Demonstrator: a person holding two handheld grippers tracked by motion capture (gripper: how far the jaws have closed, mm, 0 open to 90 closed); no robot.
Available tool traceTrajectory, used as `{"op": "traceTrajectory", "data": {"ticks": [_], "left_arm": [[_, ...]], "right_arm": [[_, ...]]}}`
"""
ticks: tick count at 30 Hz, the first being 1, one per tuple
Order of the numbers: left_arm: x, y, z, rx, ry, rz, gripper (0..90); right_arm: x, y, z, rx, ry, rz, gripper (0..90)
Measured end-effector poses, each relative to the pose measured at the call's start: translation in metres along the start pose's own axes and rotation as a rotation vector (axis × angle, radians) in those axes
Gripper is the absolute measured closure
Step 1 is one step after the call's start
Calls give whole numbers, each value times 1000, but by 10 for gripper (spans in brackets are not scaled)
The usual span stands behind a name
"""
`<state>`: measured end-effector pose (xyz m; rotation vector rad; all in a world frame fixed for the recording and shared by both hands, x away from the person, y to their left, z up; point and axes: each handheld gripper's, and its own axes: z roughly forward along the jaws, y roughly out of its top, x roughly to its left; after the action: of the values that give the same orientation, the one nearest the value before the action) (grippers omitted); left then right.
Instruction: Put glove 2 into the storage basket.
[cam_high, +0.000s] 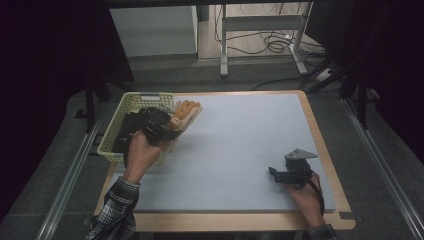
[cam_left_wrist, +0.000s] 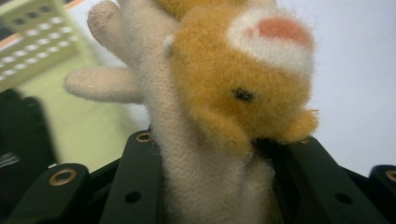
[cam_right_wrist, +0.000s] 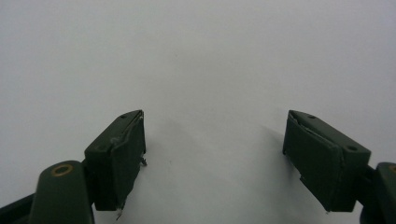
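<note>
A plush animal (cam_high: 186, 114), orange with a cream belly and stubby limbs, hangs over the mat just right of the basket. My left gripper (cam_high: 167, 127) is shut on it. In the left gripper view the plush animal (cam_left_wrist: 233, 93) is pinched at its body between the two black jaws of my left gripper (cam_left_wrist: 224, 140), its head and limbs sticking out beyond them. My right gripper (cam_high: 274, 174) rests low on the mat at the front right, open. In the right gripper view, my right gripper (cam_right_wrist: 215, 135) has nothing between its jaws but bare mat.
A pale yellow-green slotted basket (cam_high: 131, 107) stands at the table's back left corner, its rim (cam_left_wrist: 32, 37) just behind the plush. A light grey-blue mat (cam_high: 240, 145) covers the wooden table (cam_high: 330, 160). Beyond the far edge are floor cables and a desk frame.
</note>
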<state>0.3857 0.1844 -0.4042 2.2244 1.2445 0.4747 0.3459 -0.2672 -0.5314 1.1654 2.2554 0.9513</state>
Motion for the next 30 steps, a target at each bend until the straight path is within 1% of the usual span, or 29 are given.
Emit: {"op": "traceTrajectory", "data": {"ticks": [5,8,9,10,11,12,13,15,19,23,24,27,30], "left_arm": [[23,-1,-5,13,48,-47,638],[32,-1,-6,20,66,-70,635],[37,-2,-6,25,75,-84,634],[41,-2,-5,31,84,-88,632],[44,-2,-5,36,92,-100,631],[47,-3,-4,42,98,-101,629],[52,-3,-3,49,108,-121,629],[58,-5,0,59,119,-135,627],[73,-8,11,96,155,-165,623],[85,-12,25,137,178,-184,621],[88,-13,30,151,181,-189,620],[92,-15,43,165,182,-196,617],[94,-17,57,179,161,-198,611]], "right_arm": [[0,0,0,0,0,0,209],[0,0,0,0,0,0,209],[0,0,0,0,0,0,208],[0,0,0,0,0,0,208],[0,0,0,0,0,0,208],[0,0,0,0,0,0,209],[0,0,0,0,0,0,208],[0,0,0,0,0,0,209],[0,0,0,0,0,1,208],[0,0,0,0,0,1,208],[0,0,0,0,0,1,208],[0,0,0,0,0,1,208],[0,0,0,0,1,1,209]]}}
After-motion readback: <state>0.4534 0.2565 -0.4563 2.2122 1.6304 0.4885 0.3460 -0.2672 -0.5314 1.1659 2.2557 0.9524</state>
